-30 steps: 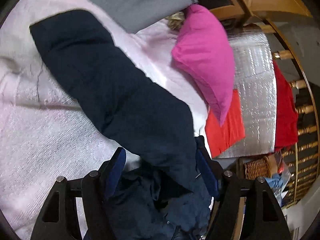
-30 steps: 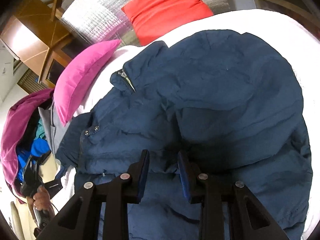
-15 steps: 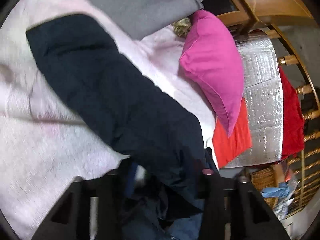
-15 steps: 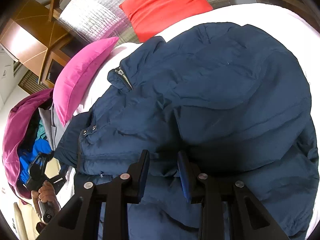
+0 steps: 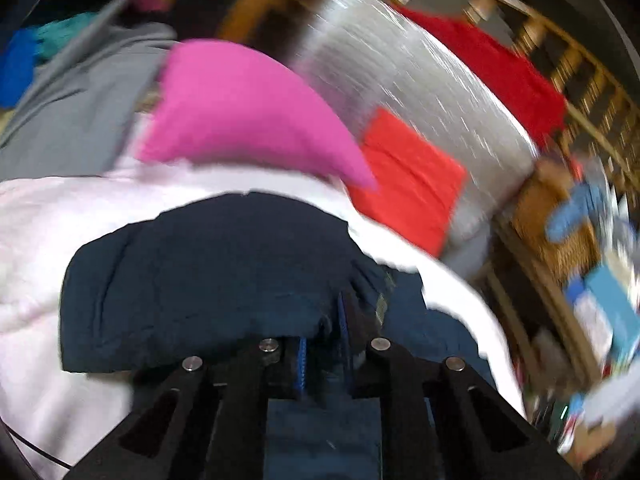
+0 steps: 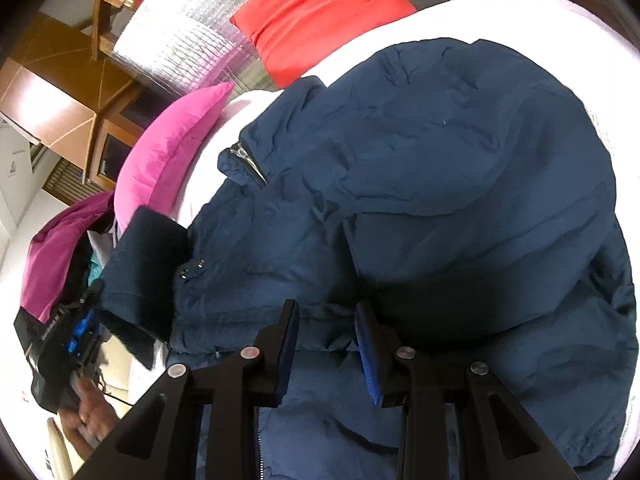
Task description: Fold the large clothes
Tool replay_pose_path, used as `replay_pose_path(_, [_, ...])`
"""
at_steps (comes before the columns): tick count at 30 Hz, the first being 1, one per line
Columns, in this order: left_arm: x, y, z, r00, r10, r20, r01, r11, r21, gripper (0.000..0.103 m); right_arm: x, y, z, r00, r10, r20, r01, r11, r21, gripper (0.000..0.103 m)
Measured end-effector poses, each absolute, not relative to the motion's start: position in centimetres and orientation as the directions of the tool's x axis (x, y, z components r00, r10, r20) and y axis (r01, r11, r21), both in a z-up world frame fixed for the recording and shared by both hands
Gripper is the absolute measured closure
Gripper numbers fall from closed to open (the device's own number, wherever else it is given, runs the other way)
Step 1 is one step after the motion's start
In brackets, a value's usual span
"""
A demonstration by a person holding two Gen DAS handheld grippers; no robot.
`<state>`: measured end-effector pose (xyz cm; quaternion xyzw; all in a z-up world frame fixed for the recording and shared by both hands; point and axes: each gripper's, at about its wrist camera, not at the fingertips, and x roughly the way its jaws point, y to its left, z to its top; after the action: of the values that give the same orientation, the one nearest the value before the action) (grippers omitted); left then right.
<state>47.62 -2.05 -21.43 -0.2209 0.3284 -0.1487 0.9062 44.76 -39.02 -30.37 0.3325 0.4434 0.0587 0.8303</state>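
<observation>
Left hand-held gripper (image 5: 324, 334): clamped on navy padded jacket (image 6: 420, 208) sleeve | right hand-held gripper (image 6: 327, 334): narrowly parted, empty | lay sleeve flat across chest.

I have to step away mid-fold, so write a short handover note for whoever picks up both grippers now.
Left gripper: shut on the sleeve of the navy jacket, lifted and carried toward the jacket body; that view is motion-blurred.
Right gripper: open, jaws apart, holding nothing, hovering at the jacket's lower part.
The jacket lies spread on the white bedcover, collar and zipper toward the pink pillow.
Done: one sleeve picked up.
Left: lay that sleeve across the body, fold the rest.
</observation>
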Motion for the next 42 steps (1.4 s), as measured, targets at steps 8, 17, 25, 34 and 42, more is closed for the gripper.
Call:
replay_pose_path(8, [48.2,-9.5,-28.1,0.541,-0.418,-0.73,0.166,0.904,-0.395,0.087,43.6,-40.4,-28.7,0.645,0.357,-0.676,0.203,0.773,0.602,0.07])
replay_pose_path(17, [44.2,-3.7,-24.6,0.552,-0.509,-0.661,0.114,0.831,-0.545,0.024,43.4,-41.1,-28.0,0.648,0.367,-0.667,0.194,0.768,0.611,0.071])
replay_pose_path(25, [43.7,8.0,-25.0,0.663,-0.436,-0.609,-0.109,0.748,-0.655,0.024,42.9,-40.1,-27.5,0.651,0.373,-0.662,0.177,0.773,0.609,0.071])
replay_pose_path(34, [46.2,11.1,-28.6,0.636,-0.474,-0.609,-0.233,0.634,-0.737,0.024,43.6,-38.7,-28.3,0.626,0.378,-0.682,0.168,0.789,0.591,0.071])
replay_pose_path(42, [47.7,10.3,-29.9,0.618,-0.46,-0.638,-0.279,0.631,-0.724,0.024,44.2,-38.3,-28.9,0.615,0.378,-0.692,0.172,0.792,0.586,0.071])
